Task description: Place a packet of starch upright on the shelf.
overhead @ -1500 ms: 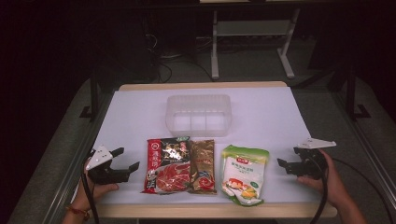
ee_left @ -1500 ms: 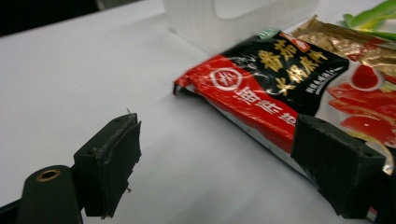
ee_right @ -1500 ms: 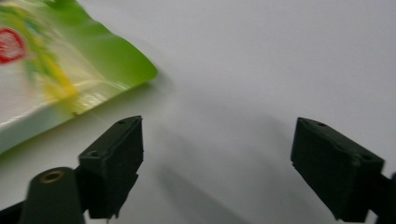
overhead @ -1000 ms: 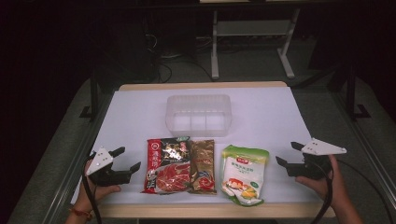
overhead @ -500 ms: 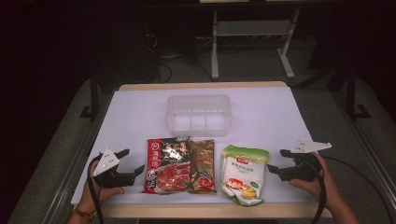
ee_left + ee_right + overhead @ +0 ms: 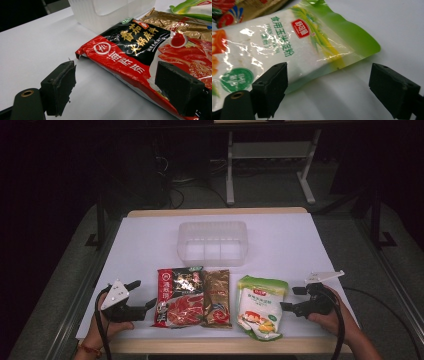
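The green-and-white pouch [image 6: 260, 306] — the thing the right gripper [image 6: 295, 298] is closing in on — lies flat on the surface [image 6: 150, 245] at about 5 o'clock from the middle, just right of the other 2 packets. Going from largest to smallest: the white surface carries everything; next, the clear plastic bin [image 6: 212, 242] stands at 12 o'clock, upright and with nothing visible inside it; then the red-and-black packet [image 6: 177, 296] lies at 6 o'clock with the gold-brown packet [image 6: 216, 297] touching or slightly overlapping its right edge; then the green pouch, just beside the gold-brown one.

The right gripper sits at 3 o'clock of the pouch, pointing toward its right edge. In the right gripper view its fingers [image 6: 270, 91] stand wide apart and have just been opening further; the pouch's [image 6: 294, 47] green corner lies ahead of them and partly behind the left finger, but the pads press on nothing. The left gripper [image 6: 142, 295] rests at 9 o'clock of the red-and-black packet [image 6: 140, 57], fingers [image 6: 60, 90] likewise spread, the packet's edge just ahead and nothing clamped.

As a judgement — the work looks barely begun. All 3 packets are on the surface outside the bin, none lifted. What is left seems to be nearly everything: close on the pouch, carry it, and likely do the same for the other 2.
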Available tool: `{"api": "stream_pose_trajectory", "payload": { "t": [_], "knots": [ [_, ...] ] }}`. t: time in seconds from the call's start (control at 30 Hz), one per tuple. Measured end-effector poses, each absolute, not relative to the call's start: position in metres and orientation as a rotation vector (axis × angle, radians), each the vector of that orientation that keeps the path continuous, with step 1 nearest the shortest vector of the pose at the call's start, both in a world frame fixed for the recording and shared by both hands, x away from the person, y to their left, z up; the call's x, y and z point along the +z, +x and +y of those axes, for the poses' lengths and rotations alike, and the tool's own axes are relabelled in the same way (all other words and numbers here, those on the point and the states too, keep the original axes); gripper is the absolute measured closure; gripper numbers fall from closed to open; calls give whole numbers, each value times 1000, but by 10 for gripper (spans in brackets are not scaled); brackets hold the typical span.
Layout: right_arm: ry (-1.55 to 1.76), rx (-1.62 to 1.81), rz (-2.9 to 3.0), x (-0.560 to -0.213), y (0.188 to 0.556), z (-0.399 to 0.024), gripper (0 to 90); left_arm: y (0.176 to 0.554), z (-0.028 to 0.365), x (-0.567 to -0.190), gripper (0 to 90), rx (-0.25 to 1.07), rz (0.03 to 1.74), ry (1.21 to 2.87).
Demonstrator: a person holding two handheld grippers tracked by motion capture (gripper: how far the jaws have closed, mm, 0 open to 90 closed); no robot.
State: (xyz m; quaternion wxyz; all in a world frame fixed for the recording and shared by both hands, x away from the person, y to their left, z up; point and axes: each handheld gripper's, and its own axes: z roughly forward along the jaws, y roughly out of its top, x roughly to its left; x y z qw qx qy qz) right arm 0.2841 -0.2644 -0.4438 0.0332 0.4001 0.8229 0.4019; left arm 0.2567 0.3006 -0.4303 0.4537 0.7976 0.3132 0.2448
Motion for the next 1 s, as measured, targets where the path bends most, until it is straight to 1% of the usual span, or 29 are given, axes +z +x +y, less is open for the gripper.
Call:
{"api": "stream_pose_trajectory", "payload": {
  "t": [0.3,0.5,0.57,0.6,0.67,0.7,0.77,0.83,0.9,0.93,0.97,1.0],
  "knots": [
    [1238,1243,2620,-449,286,-253,140,256,296,-430,164,589,753,1978],
    [1242,1278,2637,-450,288,-245,109,256,295,-431,164,585,751,1983],
    [1242,1278,2639,-451,289,-245,114,256,295,-431,165,587,750,1986],
    [1233,1214,2618,-446,289,-247,152,255,295,-431,165,586,750,1986],
    [1234,1206,2601,-445,289,-248,145,255,295,-431,165,588,750,1986],
    [1287,1166,2577,-448,292,-251,131,256,295,-431,165,586,750,1985],
    [1297,1179,2574,-449,292,-252,133,256,295,-431,165,588,749,1988],
    [1310,1195,2569,-449,293,-255,167,256,295,-431,165,581,747,1986],
    [1333,1208,2560,-449,295,-257,166,257,294,-432,165,579,750,1989],
    [1354,1224,2541,-450,297,-256,142,257,294,-433,164,571,748,1993],
    [1354,1224,2541,-450,297,-256,142,257,294,-433,164,571,748,1993],
    [1352,1240,2534,-451,300,-253,112,257,293,-433,164,564,743,2000]
  ]
}}
